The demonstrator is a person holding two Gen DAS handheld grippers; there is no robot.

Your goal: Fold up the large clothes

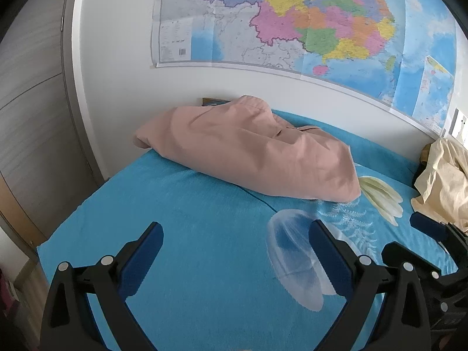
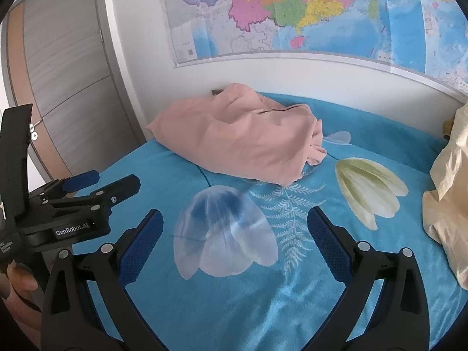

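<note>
Both the left tongs (image 1: pixel 235 229) and the right tongs (image 2: pixel 235 216) hover spread and empty over the bed (image 2: pixel 234 307). The pink garment (image 2: pixel 237 140) lies bunched near the wall, a cream garment (image 2: pixel 450 204) at the right edge.

A colourful map (image 1: pixel 292 20) hangs on the white wall (image 1: pixel 117 73) beside a wooden door (image 2: pixel 64 67).

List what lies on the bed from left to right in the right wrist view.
Left gripper over the bed's left edge → pink garment → blue-white flower print → green-white flower print → cream garment at the right edge.
</note>
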